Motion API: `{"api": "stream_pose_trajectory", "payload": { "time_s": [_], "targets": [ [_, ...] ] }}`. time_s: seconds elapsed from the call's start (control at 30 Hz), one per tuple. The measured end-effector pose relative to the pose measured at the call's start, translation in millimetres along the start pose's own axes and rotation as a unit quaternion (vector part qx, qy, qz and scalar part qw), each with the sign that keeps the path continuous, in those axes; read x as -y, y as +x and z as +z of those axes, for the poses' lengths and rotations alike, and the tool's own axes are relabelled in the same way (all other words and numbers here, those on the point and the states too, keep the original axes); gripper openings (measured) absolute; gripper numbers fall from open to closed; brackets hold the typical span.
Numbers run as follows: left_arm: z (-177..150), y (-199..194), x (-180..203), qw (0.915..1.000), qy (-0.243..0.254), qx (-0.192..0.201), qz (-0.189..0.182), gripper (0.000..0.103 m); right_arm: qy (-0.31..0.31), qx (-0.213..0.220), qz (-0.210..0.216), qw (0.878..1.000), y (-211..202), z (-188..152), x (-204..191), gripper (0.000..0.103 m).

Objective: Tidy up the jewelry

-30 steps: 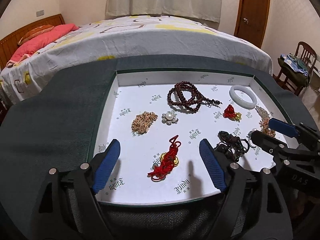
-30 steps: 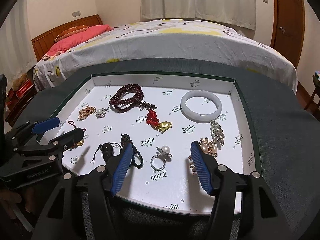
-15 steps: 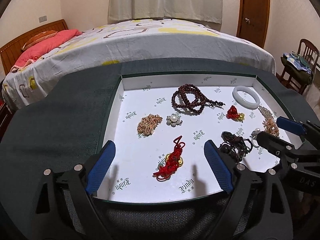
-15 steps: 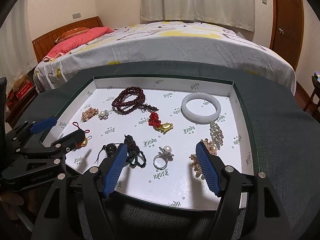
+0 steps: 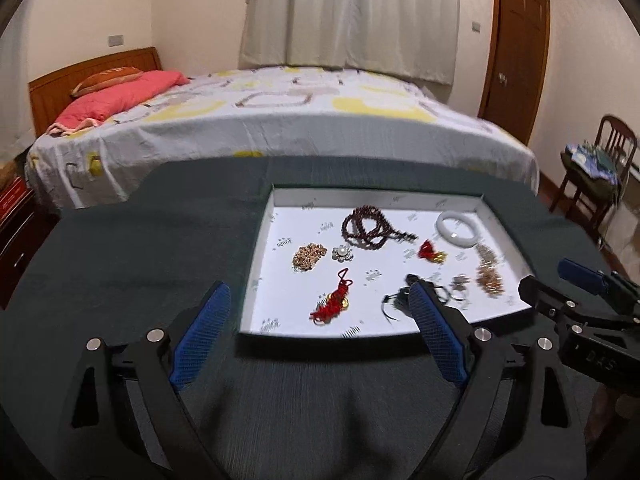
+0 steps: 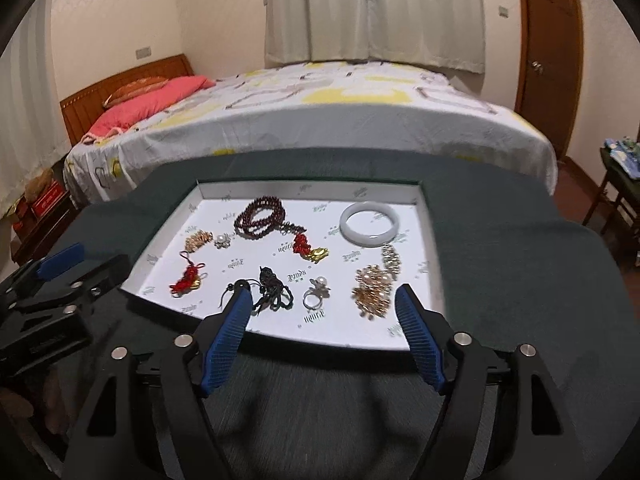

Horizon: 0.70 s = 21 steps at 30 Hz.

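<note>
Compared with 0.5 s ago, both grippers have been pulled back off the white tray, so more dark green tabletop is seen in front of it now. The left gripper and right gripper are both held with fingers spread wide and nothing pinched. The jewelry hasn't been touched: dark bead necklace, white bangle, red knot charm and pearl ring are all laid out inside the tray.
</note>
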<state>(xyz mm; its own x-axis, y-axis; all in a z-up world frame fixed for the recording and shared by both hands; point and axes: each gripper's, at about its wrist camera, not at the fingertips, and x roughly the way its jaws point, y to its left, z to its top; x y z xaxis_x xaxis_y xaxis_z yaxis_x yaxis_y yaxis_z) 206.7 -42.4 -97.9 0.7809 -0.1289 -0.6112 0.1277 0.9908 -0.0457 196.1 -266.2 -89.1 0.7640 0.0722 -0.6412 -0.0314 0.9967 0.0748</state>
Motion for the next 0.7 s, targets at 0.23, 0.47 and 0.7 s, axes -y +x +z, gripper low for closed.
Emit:
{"api": "stream_pose_trajectory", "payload": {
  "time_s": [0.23, 0.47, 0.7],
  "targets": [
    [-3.0, -77.0, -2.9, 0.9989, -0.013, 0.041, 0.015, 0.090, -0.008, 0.046, -0.010, 0.999, -67.4, -1.9, -4.5, 0.075],
    [-6.5, -135.8, -4.3, 0.9952, -0.020, 0.087, 0.040, 0.093, -0.013, 0.083, -0.014, 0.996, -119.1, -6.2, -10.0, 0.077],
    [-16.6, -163.1, -3.7, 0.9941, -0.024, 0.096, 0.044, 0.093, -0.015, 0.099, -0.020, 0.995, -148.9, -14.6, -10.5, 0.078]
  ]
}}
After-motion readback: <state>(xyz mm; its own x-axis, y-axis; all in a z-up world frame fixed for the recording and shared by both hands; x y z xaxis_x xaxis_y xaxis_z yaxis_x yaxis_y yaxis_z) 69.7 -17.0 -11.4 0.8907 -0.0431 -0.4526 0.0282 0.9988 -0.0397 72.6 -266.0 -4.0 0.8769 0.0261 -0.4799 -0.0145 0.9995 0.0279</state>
